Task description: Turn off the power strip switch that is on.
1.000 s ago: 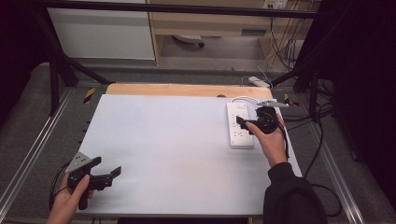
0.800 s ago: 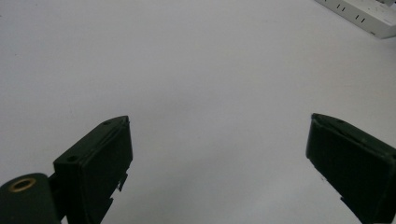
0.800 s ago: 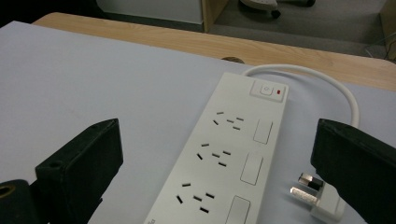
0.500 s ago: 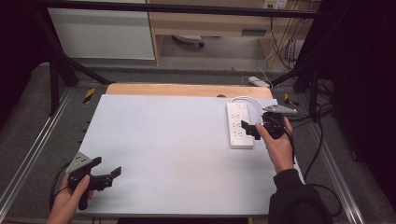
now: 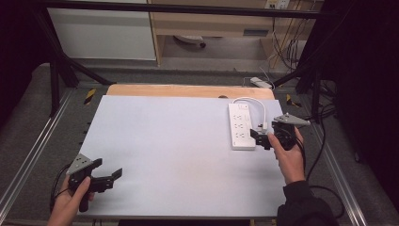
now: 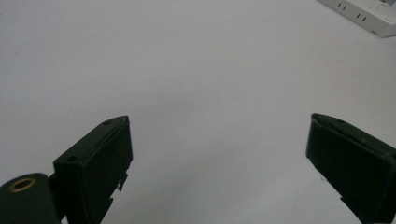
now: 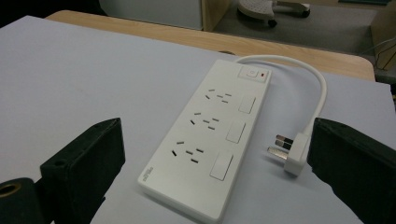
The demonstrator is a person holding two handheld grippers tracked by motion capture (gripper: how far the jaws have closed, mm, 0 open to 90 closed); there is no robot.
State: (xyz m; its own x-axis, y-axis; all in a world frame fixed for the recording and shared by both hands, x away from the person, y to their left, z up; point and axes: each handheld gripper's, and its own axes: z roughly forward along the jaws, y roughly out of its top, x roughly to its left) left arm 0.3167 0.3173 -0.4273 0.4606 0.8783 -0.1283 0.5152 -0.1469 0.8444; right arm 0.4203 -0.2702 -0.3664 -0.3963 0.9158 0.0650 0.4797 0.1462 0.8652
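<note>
Right gripper withdrew — power strip between fingers.

The white table is evenly and softly lit from above, while the surroundings in the high view are left in deep darkness. Only faint shadows are cast on it. The high view is rendered soft and slightly grainy. In the gripper views, the near black jaws are blurred, and the power strip is shown fairly sharp without glare.
</note>
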